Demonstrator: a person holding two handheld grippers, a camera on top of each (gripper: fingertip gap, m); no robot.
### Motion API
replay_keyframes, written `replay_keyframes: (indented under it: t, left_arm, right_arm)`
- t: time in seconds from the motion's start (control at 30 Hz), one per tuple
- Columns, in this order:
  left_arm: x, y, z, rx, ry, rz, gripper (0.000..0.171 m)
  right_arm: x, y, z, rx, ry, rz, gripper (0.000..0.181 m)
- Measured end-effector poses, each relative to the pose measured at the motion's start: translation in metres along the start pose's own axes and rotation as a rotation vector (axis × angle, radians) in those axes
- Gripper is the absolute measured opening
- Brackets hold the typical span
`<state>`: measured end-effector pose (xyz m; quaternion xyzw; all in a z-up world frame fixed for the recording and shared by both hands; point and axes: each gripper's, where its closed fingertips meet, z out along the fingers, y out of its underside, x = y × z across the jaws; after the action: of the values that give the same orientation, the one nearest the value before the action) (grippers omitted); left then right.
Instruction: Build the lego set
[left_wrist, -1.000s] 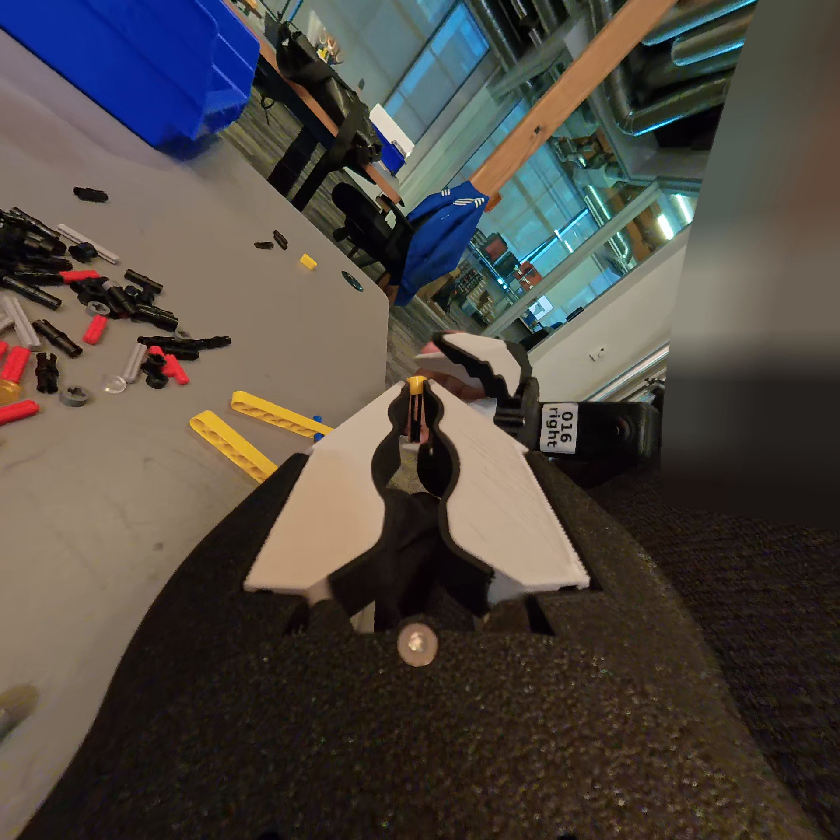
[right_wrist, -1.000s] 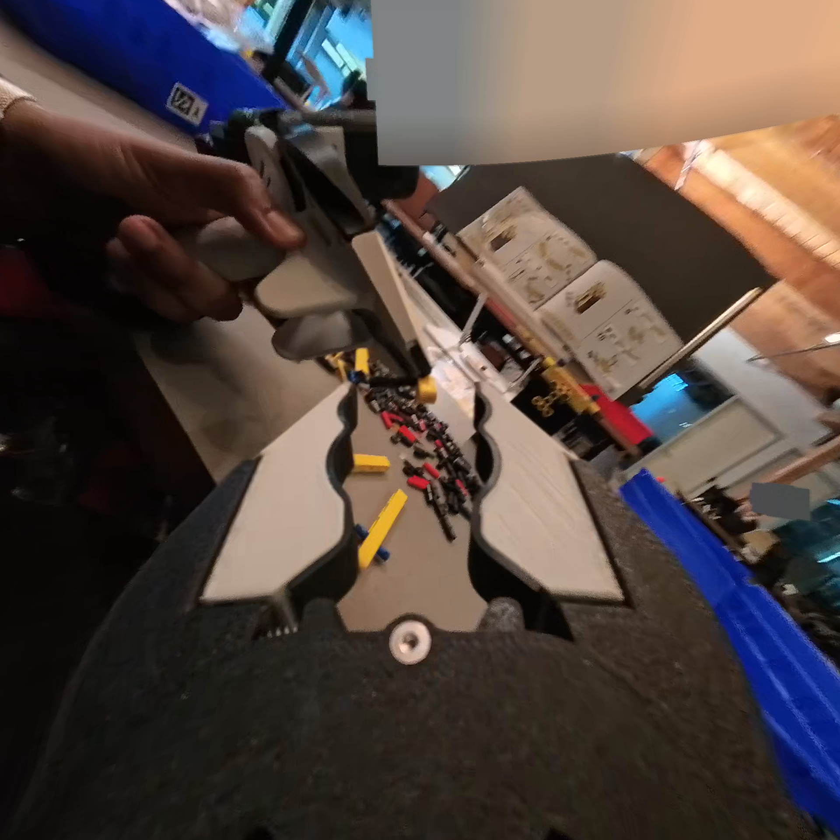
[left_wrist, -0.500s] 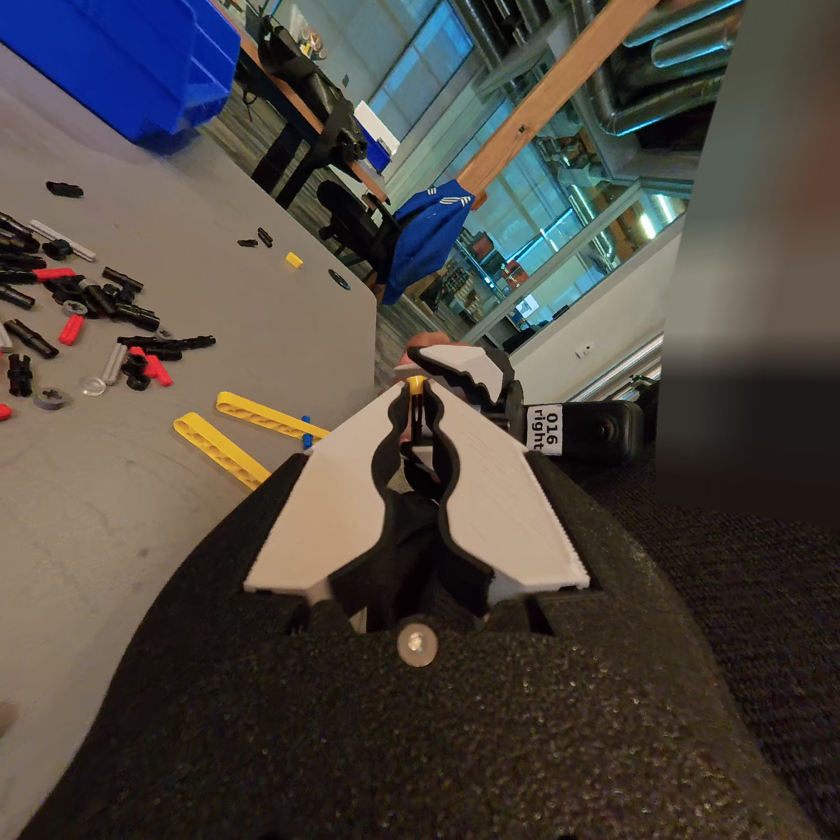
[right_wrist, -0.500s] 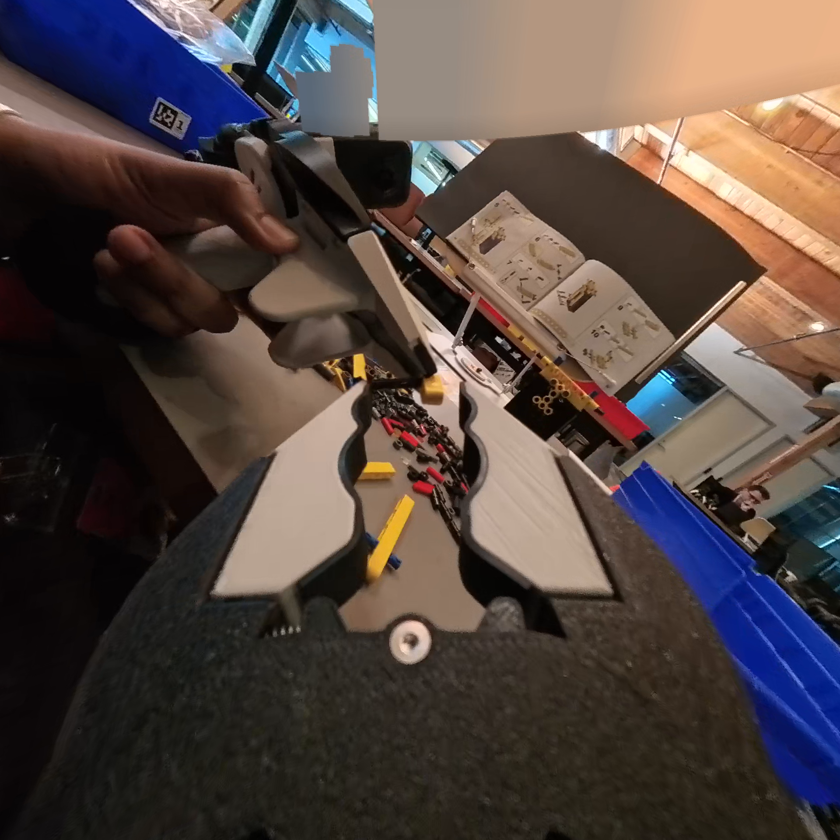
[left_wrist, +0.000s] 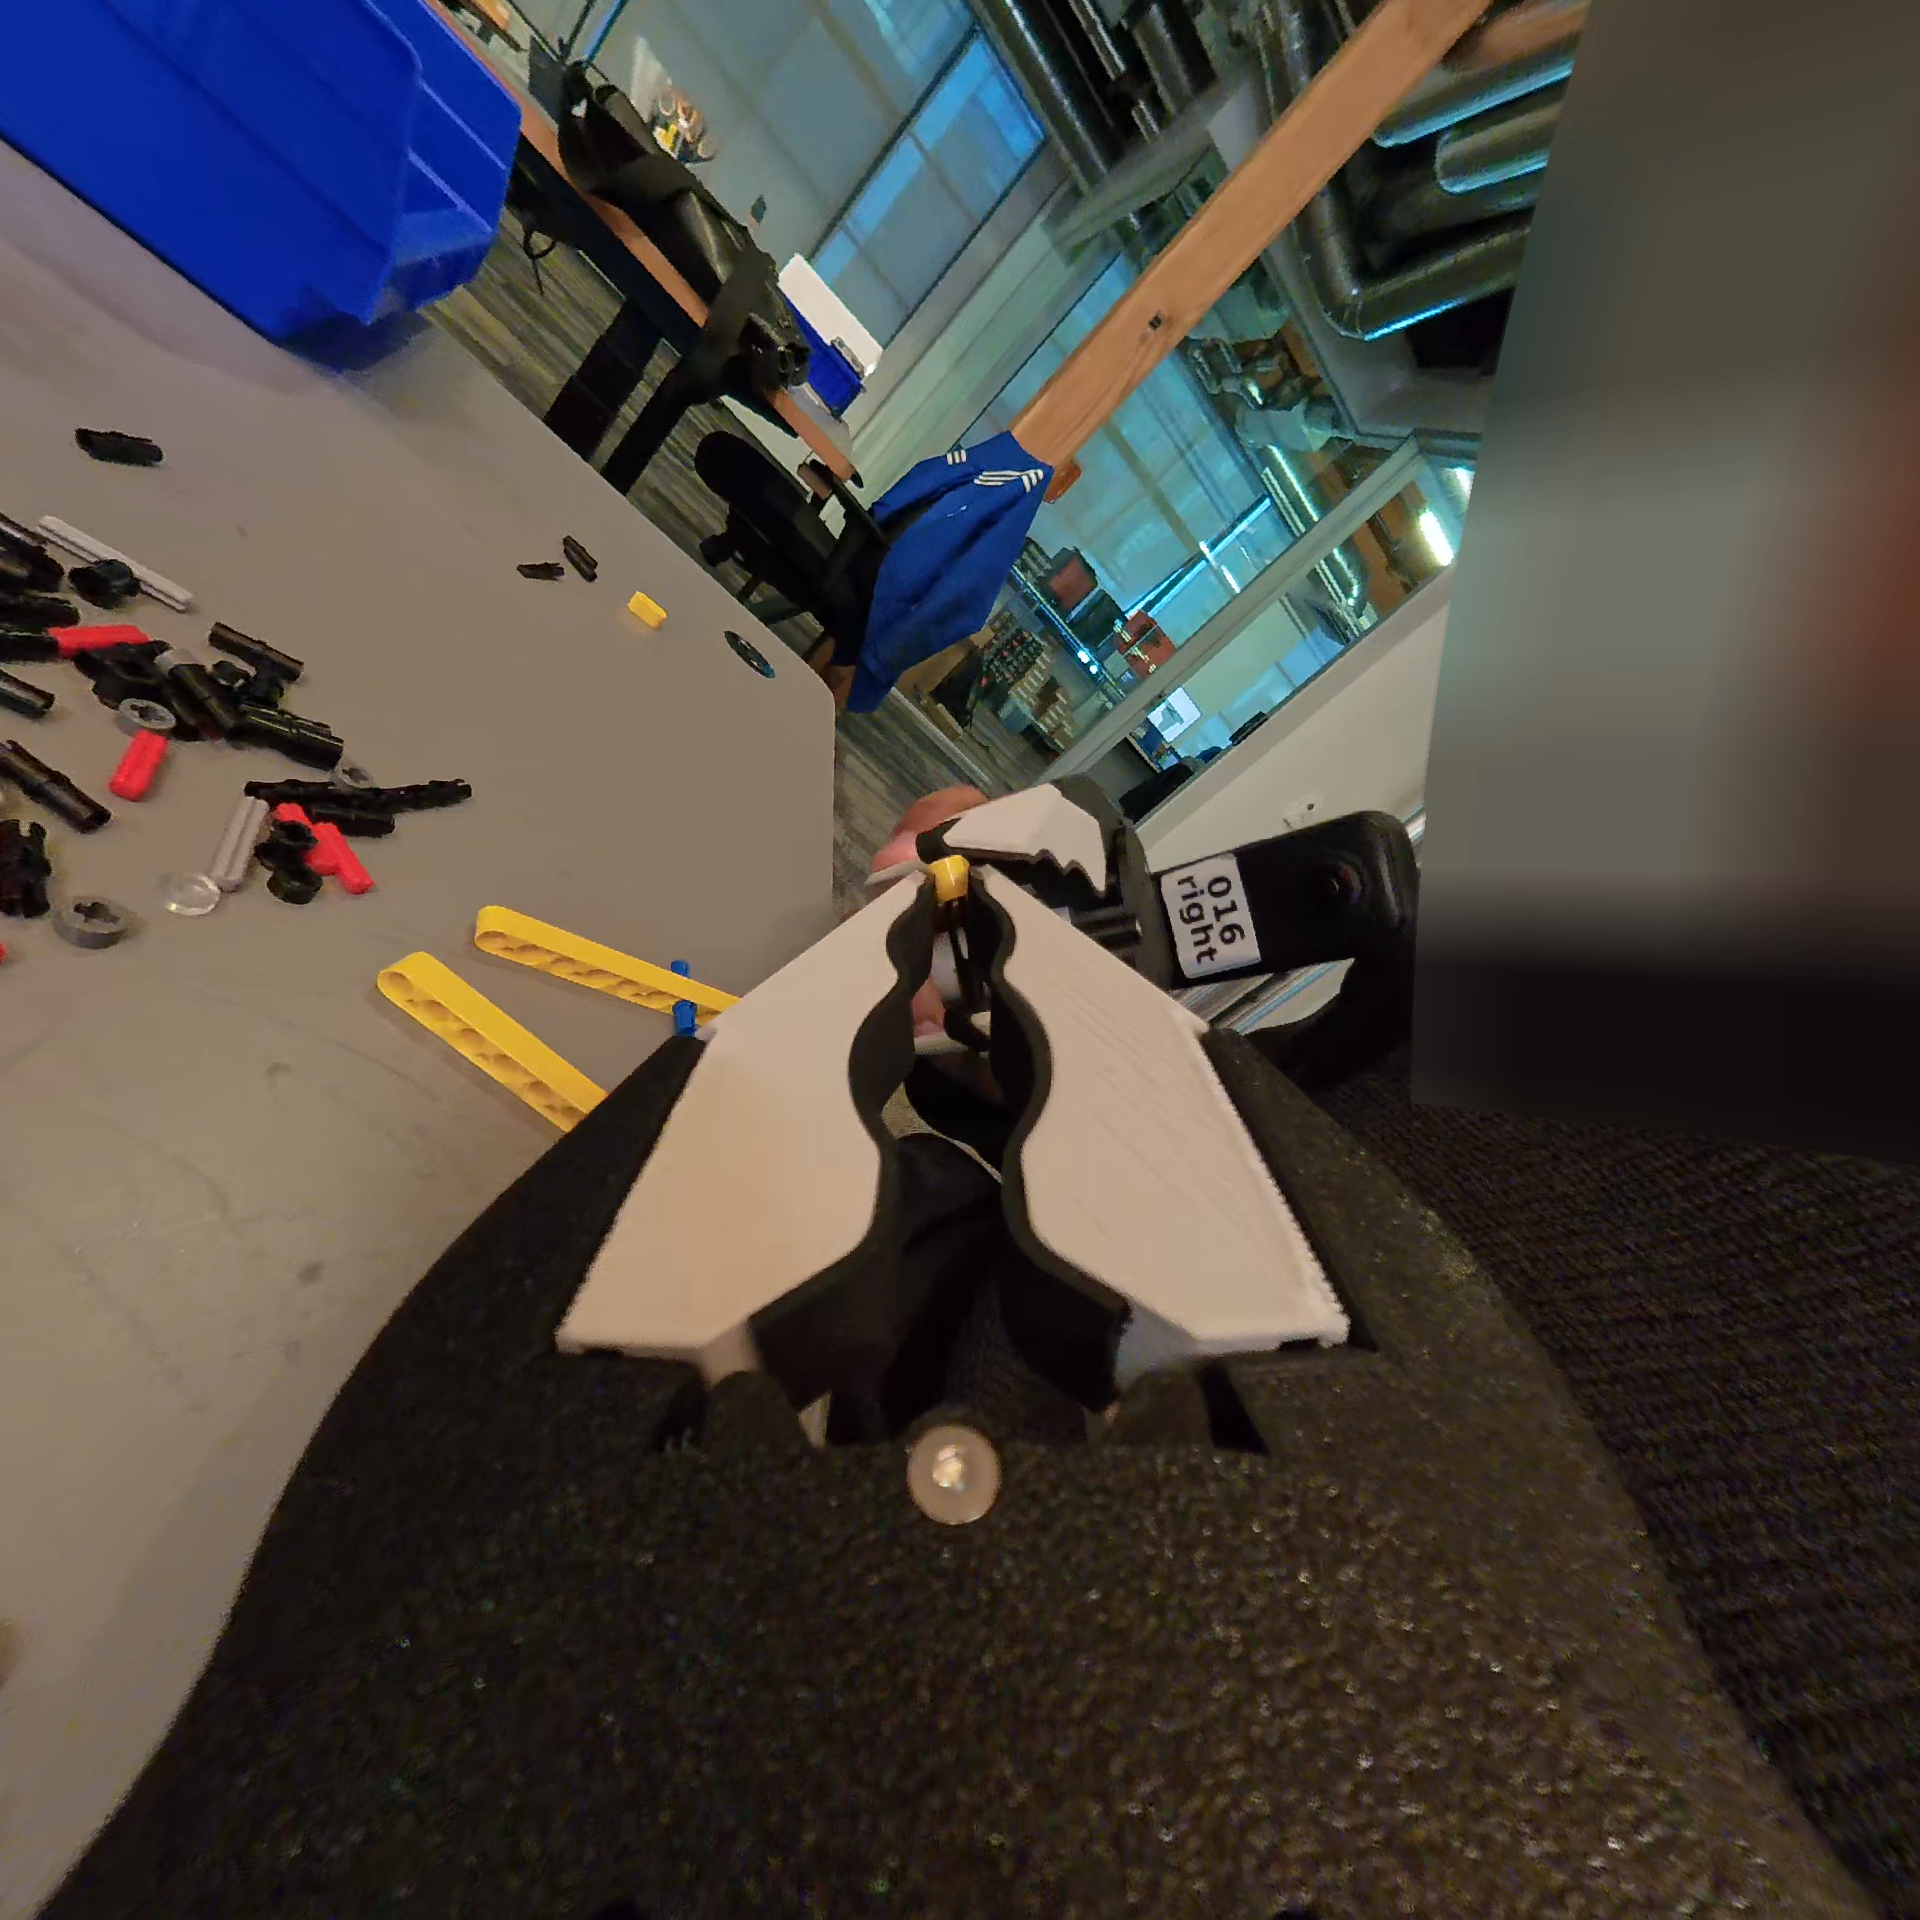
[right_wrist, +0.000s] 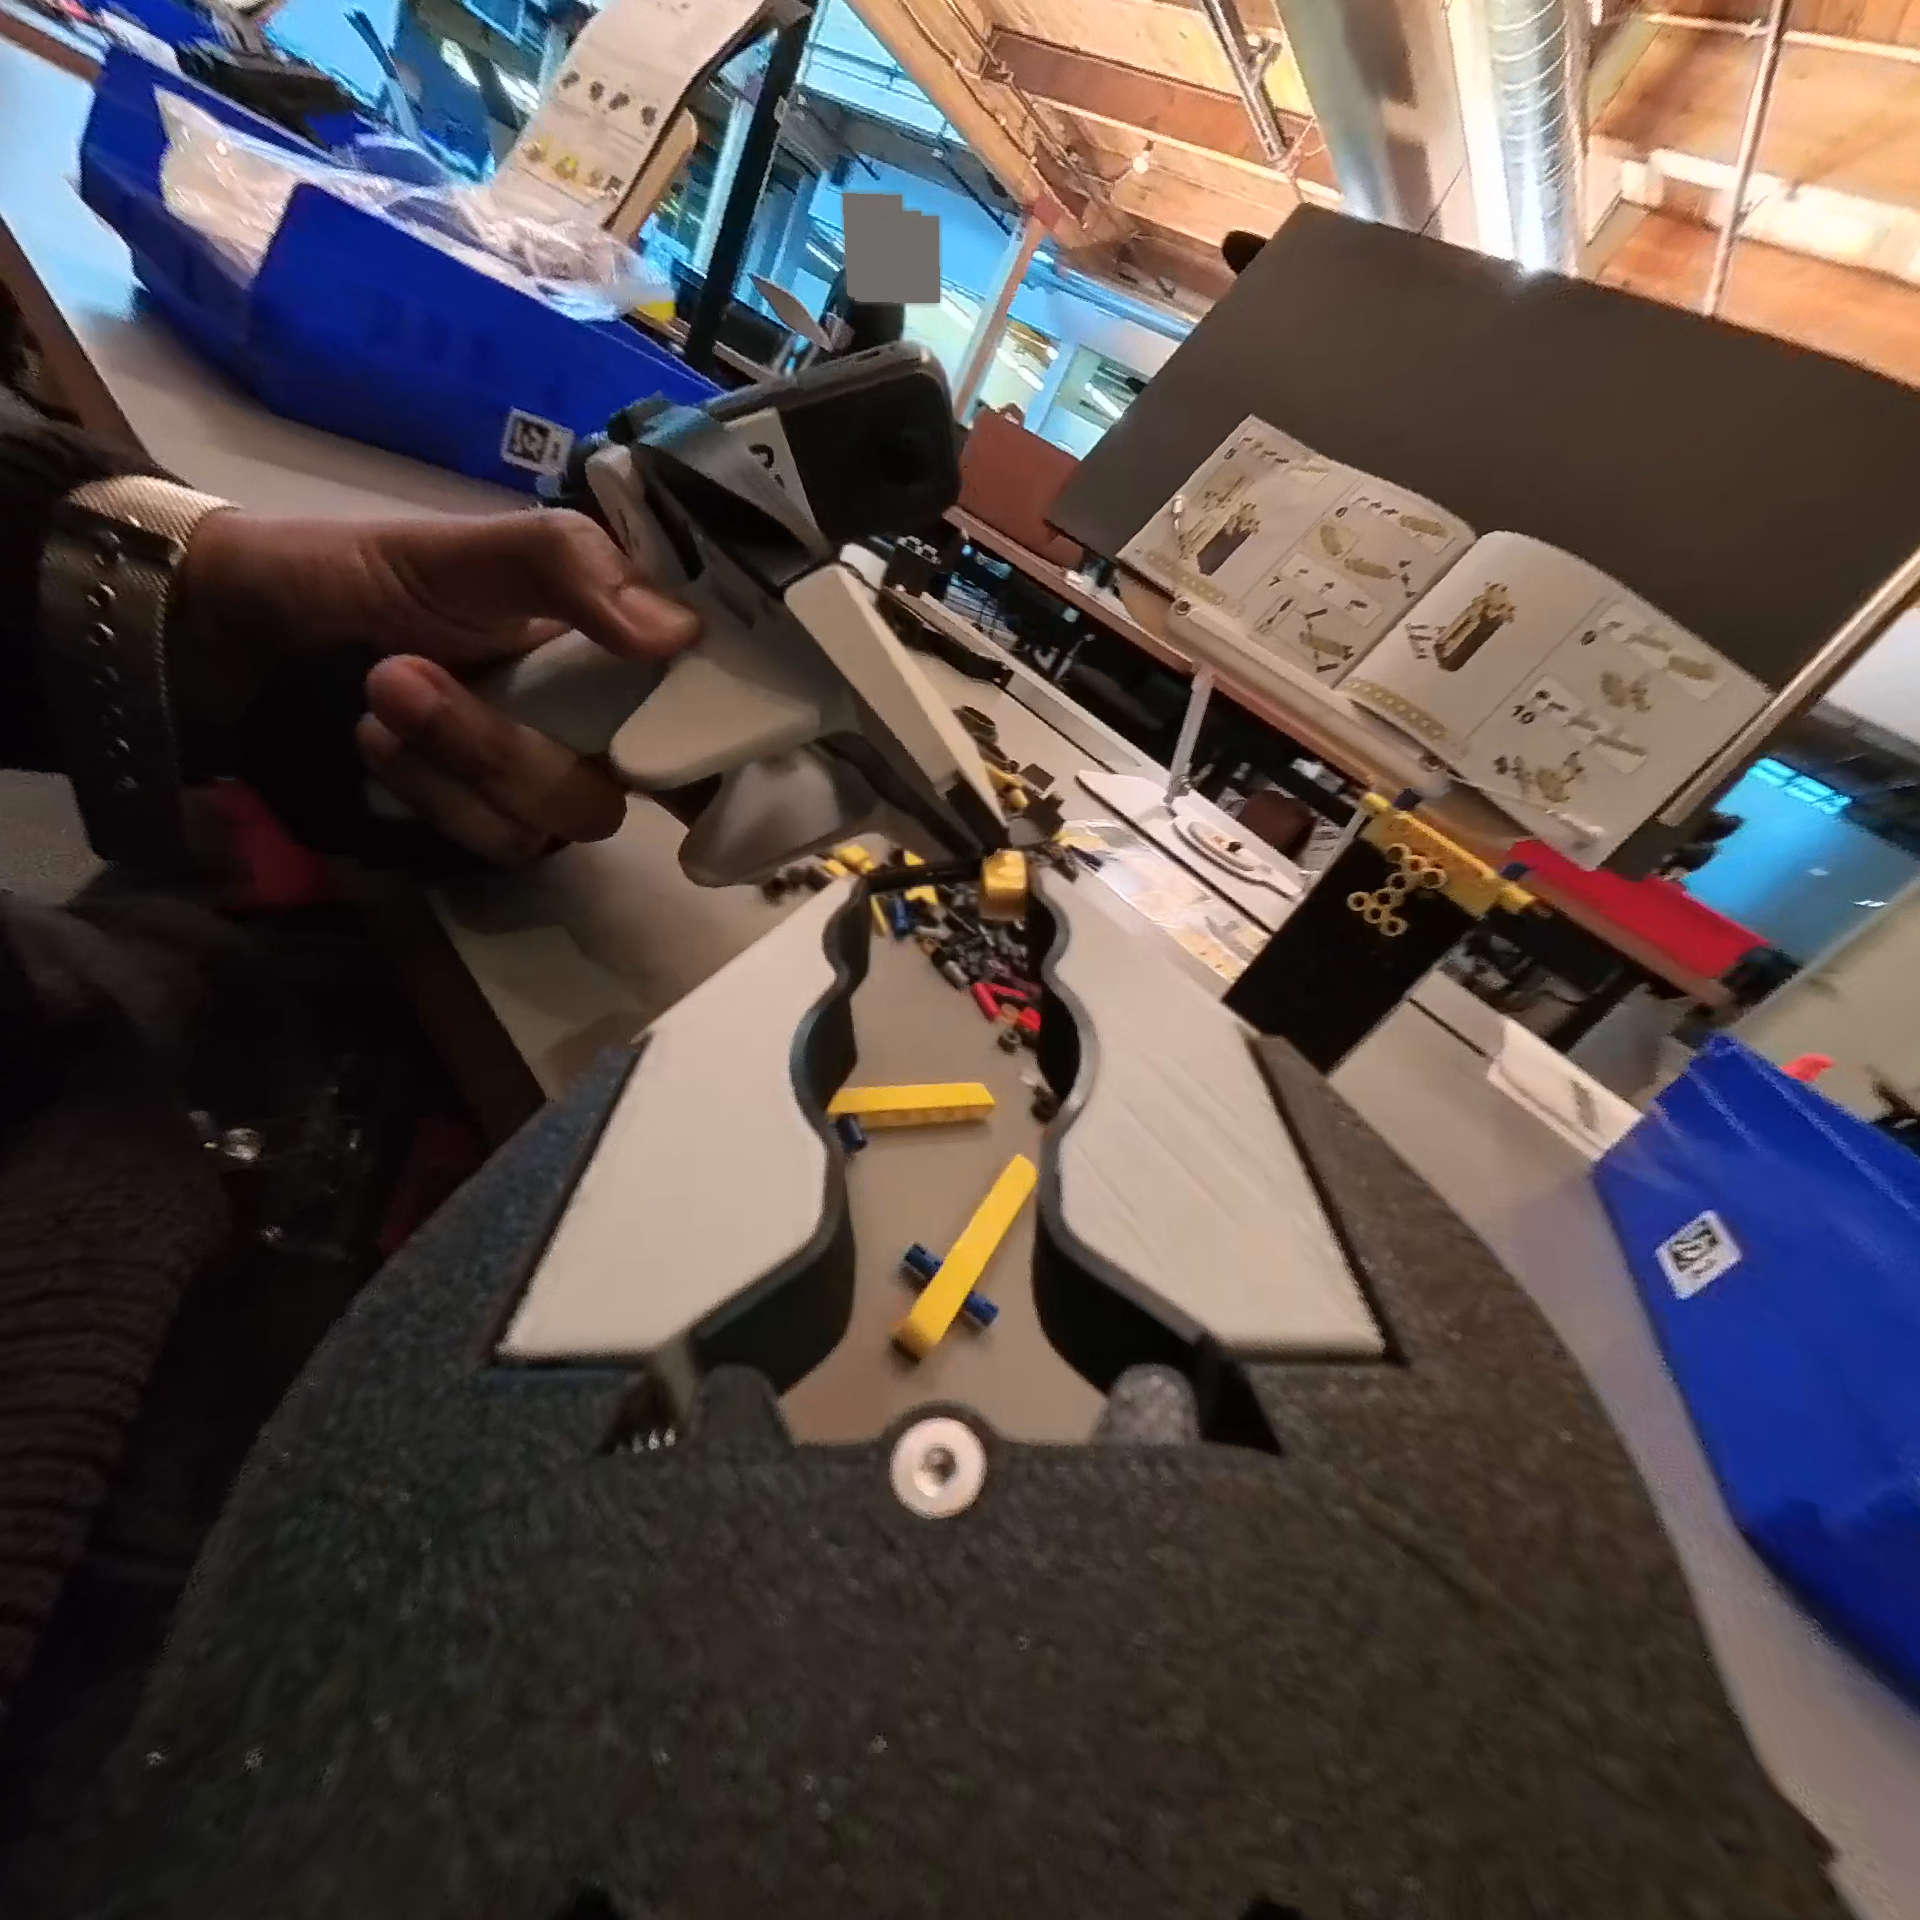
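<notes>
My left gripper (left_wrist: 948, 902) is shut on a thin black axle (left_wrist: 966, 961) that carries a small yellow bush (left_wrist: 948, 876) at its end. It is held in the air past the edge of the grey table (left_wrist: 312, 1195). In the right wrist view a hand (right_wrist: 468, 665) holds the left gripper (right_wrist: 977, 847), which comes in from the left with the axle (right_wrist: 920, 878). My right gripper (right_wrist: 1006, 906) has its fingertips closed in on the yellow bush (right_wrist: 1005, 878). One of its white fingers (left_wrist: 1023, 826) shows just beyond the left gripper's tips.
Two yellow beams (left_wrist: 488, 1029) (left_wrist: 592, 961) with blue pins lie near the table edge, beside a scatter of black, red and grey pins (left_wrist: 208, 717). Blue bins (left_wrist: 239, 156) (right_wrist: 1766, 1299) stand at the sides. An open booklet (right_wrist: 1455, 623) rests on a black stand beside a black block with yellow parts (right_wrist: 1382, 904). My left and right fingertips are right by each other.
My right gripper's fingers have narrowed from wide open to closed around the yellow bush. The left gripper has kept its hold on the axle; both views have shifted slightly.
</notes>
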<state>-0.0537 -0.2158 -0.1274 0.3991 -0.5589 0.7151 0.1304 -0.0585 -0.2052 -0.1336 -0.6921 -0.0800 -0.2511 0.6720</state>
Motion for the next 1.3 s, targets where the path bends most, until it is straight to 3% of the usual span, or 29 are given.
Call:
replay_keyframes:
  t: [0.23, 0.37, 0.43, 0.53, 1.0, 1.3]
  left_arm:
    - [0.006, -0.007, -0.005, 0.045, 0.100, -0.103, 0.018]
    - [0.008, 0.001, -0.001, -0.008, 0.127, -0.138, 0.022]
    - [0.011, 0.005, 0.001, -0.035, 0.146, -0.154, 0.022]
    - [0.008, 0.008, 0.002, -0.053, 0.128, -0.176, 0.008]
    - [0.016, 0.011, 0.003, -0.077, 0.145, -0.119, 0.006]
    - [0.013, 0.014, 0.004, -0.095, 0.133, -0.138, 0.006]
  right_arm:
    - [0.005, -0.008, -0.005, 0.077, -0.028, 0.134, 0.030]
    - [0.000, -0.006, -0.004, 0.069, -0.057, 0.103, 0.030]
    - [-0.004, -0.004, -0.004, 0.053, -0.061, 0.057, 0.030]
    - [-0.006, -0.004, -0.005, 0.052, -0.064, 0.024, 0.030]
    - [-0.010, -0.013, -0.010, 0.124, -0.145, 0.140, 0.030]
    - [-0.011, -0.008, -0.012, 0.071, -0.188, 0.116, 0.028]
